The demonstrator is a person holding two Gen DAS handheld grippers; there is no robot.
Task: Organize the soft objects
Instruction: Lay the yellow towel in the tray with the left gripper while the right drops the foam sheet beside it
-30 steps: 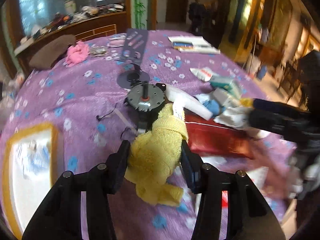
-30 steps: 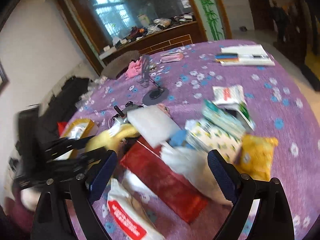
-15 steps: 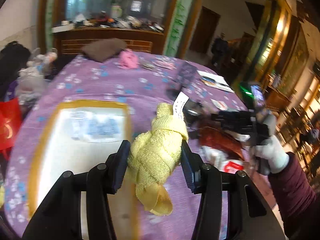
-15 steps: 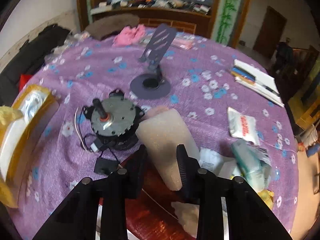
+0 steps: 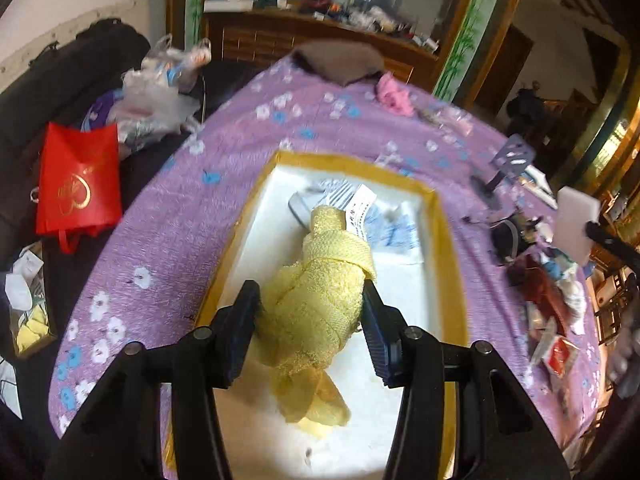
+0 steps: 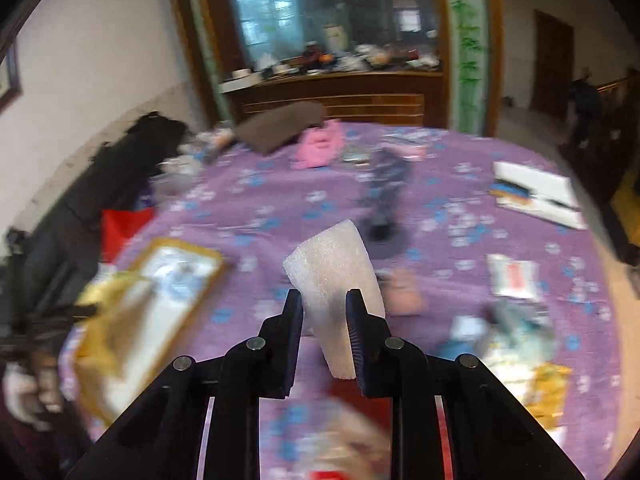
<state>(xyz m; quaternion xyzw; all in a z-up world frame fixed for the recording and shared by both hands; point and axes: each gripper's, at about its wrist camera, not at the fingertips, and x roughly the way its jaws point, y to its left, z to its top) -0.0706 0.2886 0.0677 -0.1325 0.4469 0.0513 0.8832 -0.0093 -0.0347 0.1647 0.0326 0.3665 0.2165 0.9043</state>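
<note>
Above the yellow-rimmed tray (image 5: 436,216), the left gripper (image 5: 310,320) clamps a knotted yellow towel (image 5: 320,300), seen sharply only by its own camera. The right gripper (image 6: 325,320), jaws just closing, pinches a white foam block (image 6: 336,276) over the purple tablecloth (image 6: 440,208).

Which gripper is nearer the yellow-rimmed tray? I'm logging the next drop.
Left gripper, over the yellow-rimmed tray gripping the yellow towel. Right gripper holds white foam apart from it.

Yellow towel (image 5: 320,296), white foam (image 6: 336,276), purple flowered tablecloth (image 5: 192,216), yellow-rimmed tray (image 5: 256,200)
</note>
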